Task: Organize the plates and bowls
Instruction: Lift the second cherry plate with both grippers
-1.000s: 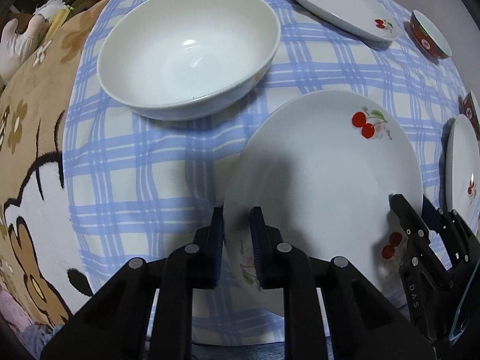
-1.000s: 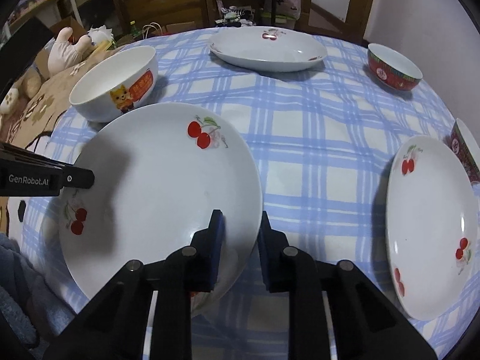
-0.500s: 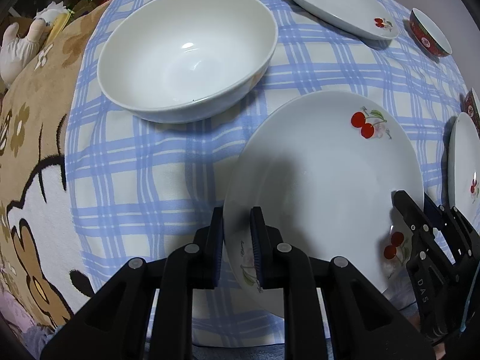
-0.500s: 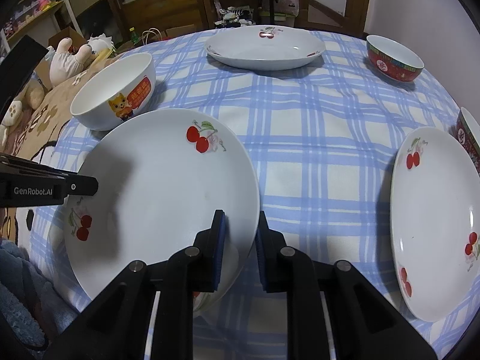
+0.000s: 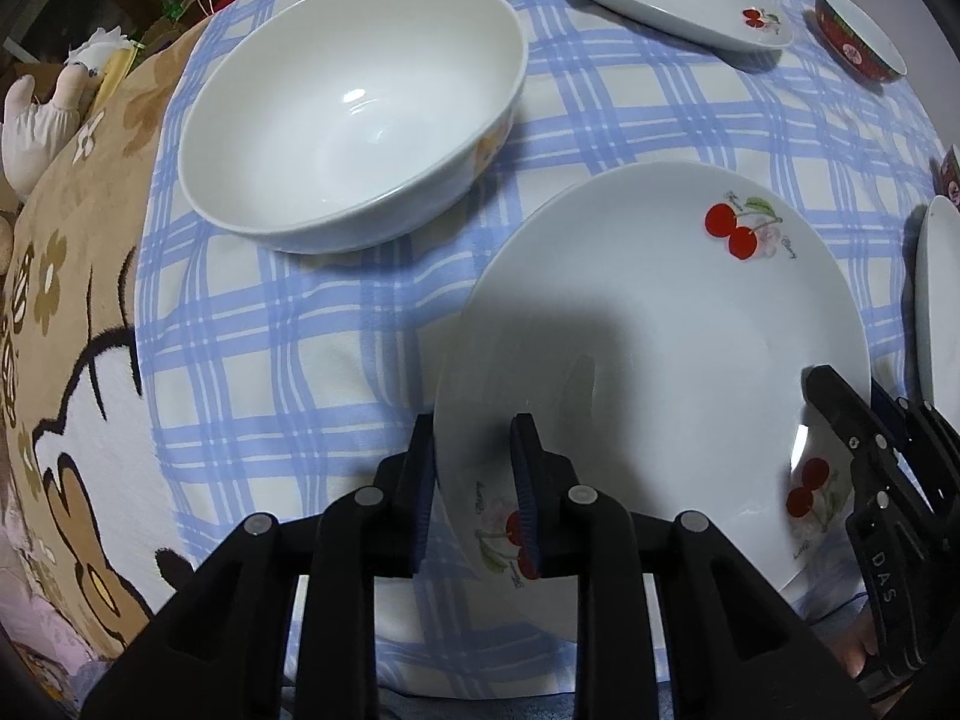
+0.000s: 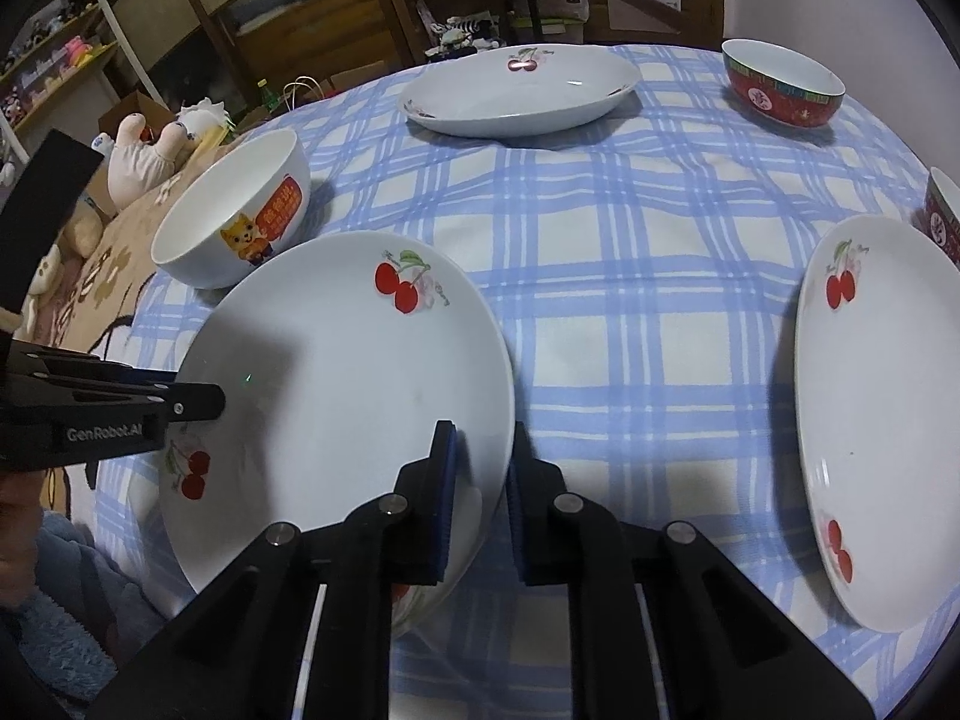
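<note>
Blue-checked cloth [image 6: 630, 300] covers the round bench, which carries a cherry plate [image 5: 660, 324] at its near edge, a white bowl [image 5: 354, 114] just behind it, two more cherry plates [image 6: 522, 90] [image 6: 882, 420] and a red bowl [image 6: 780, 87] farther off. Left tongs [image 5: 474, 480] straddle the near plate's left rim with their jaws opening, a gap showing beside the rim, so they no longer pinch it. Right tongs [image 6: 480, 480] straddle the plate's right rim, narrow and closing, the pads pressing on it.
</note>
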The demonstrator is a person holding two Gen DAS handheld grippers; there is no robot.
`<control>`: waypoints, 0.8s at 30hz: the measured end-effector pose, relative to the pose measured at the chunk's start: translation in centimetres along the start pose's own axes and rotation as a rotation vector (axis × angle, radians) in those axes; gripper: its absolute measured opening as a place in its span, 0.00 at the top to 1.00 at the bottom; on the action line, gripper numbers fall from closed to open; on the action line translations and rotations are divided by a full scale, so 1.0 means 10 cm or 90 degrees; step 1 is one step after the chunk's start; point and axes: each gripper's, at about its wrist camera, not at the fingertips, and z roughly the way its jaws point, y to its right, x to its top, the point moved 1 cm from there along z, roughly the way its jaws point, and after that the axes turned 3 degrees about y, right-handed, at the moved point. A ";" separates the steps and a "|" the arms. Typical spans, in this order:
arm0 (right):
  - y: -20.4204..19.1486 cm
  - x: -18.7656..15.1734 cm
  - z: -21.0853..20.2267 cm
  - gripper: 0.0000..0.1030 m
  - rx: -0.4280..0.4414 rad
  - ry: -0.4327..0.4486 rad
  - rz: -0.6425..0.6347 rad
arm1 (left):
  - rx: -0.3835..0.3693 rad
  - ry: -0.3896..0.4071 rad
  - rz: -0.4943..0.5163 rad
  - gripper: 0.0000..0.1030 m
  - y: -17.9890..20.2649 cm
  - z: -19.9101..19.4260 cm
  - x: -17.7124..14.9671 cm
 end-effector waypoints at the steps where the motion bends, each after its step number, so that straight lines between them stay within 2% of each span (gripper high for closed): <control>1: 0.00 0.00 0.00 0.84 0.000 0.000 0.001 | 0.000 0.001 -0.002 0.77 0.00 0.00 0.00; 12: 0.04 -0.02 0.00 0.84 0.011 -0.008 0.019 | -0.023 0.021 -0.025 0.82 -0.05 -0.05 -0.01; 15: 0.05 -0.05 -0.01 0.84 0.016 0.001 0.008 | -0.013 0.022 -0.033 0.82 -0.06 -0.07 -0.02; 19: 0.09 -0.09 -0.03 0.84 0.019 0.002 0.029 | 0.019 0.029 -0.013 0.81 0.01 -0.13 -0.09; 24: 0.11 -0.10 -0.07 0.84 0.019 0.002 0.030 | 0.001 0.030 -0.020 0.82 0.03 -0.16 -0.07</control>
